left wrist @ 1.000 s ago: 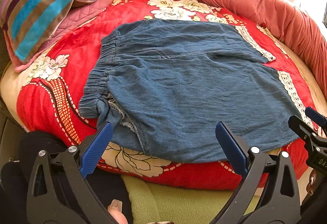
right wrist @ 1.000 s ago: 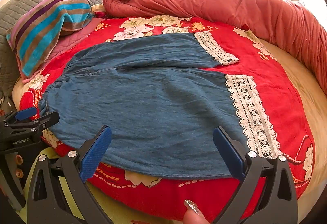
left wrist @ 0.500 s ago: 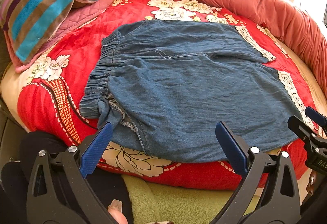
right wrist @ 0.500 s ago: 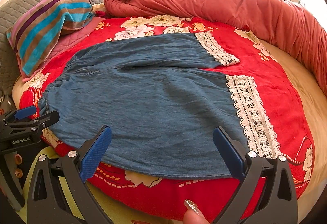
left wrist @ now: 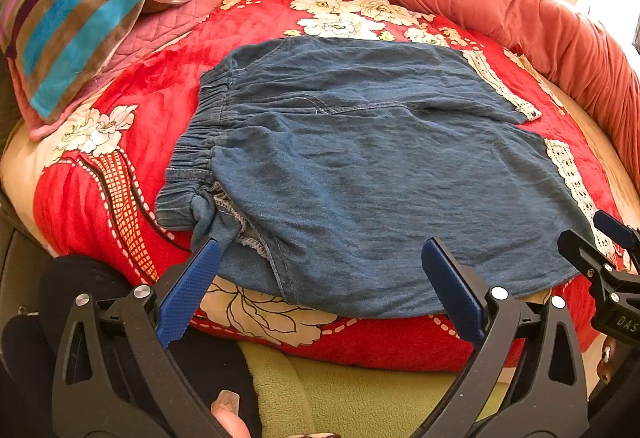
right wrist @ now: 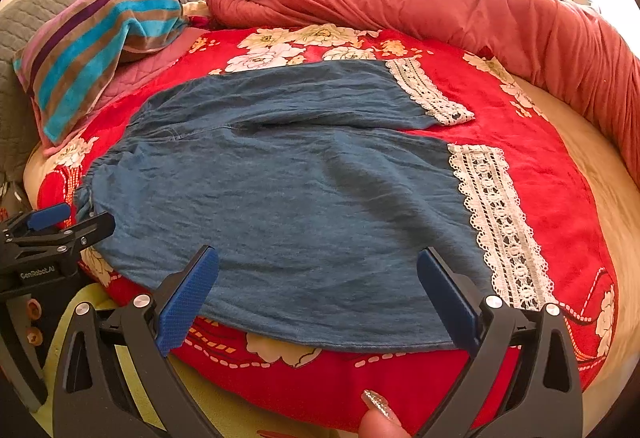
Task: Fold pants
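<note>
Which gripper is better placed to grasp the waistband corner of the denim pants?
Left. The left gripper, open, hangs at the near waistband corner of the denim pants; the right gripper, also open, faces the lace hem end.

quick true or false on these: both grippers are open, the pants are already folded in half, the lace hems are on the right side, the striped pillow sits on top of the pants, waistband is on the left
1. Both grippers are open. True: the left gripper and the right gripper have their fingers spread wide and hold nothing.
2. The pants are already folded in half. False: the denim pants lie spread flat on the red floral blanket, legs side by side.
3. The lace hems are on the right side. True: both lace hems lie at the right.
4. The striped pillow sits on top of the pants. False: the striped pillow lies at the far left, apart from them.
5. The waistband is on the left. True: the gathered waistband is at the left end.
</note>
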{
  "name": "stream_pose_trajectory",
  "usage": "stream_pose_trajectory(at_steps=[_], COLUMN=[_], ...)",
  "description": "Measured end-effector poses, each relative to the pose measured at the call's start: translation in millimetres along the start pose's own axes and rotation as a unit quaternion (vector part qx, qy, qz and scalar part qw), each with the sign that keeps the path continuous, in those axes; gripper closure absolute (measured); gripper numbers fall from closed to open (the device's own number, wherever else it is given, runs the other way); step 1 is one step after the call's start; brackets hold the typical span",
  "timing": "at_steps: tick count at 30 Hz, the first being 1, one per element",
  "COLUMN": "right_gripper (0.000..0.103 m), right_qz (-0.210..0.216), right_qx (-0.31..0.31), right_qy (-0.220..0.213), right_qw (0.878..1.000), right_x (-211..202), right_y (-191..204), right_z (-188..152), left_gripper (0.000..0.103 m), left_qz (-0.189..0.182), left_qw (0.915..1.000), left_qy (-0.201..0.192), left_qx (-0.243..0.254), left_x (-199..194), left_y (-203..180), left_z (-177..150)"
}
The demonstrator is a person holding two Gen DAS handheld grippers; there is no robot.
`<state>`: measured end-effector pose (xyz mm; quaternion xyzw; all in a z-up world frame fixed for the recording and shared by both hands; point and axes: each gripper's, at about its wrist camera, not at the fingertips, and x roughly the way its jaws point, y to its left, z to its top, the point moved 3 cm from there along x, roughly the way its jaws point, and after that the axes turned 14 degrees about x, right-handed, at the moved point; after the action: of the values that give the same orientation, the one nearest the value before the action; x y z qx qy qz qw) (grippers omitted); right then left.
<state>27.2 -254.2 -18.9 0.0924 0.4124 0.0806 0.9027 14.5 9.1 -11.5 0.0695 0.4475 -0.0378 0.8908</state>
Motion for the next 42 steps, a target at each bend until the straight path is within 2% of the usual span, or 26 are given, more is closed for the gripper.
stream_pose_trajectory(at_steps=[10, 20, 29, 36, 42], right_gripper=[0.004, 0.004, 0.004, 0.004, 0.004], right_qz=[0.005, 0.023, 0.037, 0.054, 0.050], right_qx=[-0.005, -0.036, -0.059, -0.086, -0.127], right_qy=[-0.002, -0.005, 0.031, 0.029, 0.027], right_qw=[1.000, 0.999, 0.997, 0.994, 0.990], right_x=[3, 15, 54, 84, 115], right_y=[4, 22, 40, 64, 90], right_z=[2, 29, 51, 85, 119], left_gripper=[0.009, 0.009, 0.009, 0.009, 0.009], left_qz=[0.002, 0.025, 0.041, 0.053, 0.055], left_qw=[1.0000, 0.9993, 0.9974, 0.9940, 0.9916], left_qy=[0.001, 0.003, 0.013, 0.024, 0.031], left_qx=[-0.006, -0.028, -0.058, -0.093, -0.113], left_x=[3, 11, 24, 45, 65], left_y=[2, 25, 60, 99, 128], left_z=[-2, 3, 15, 30, 49])
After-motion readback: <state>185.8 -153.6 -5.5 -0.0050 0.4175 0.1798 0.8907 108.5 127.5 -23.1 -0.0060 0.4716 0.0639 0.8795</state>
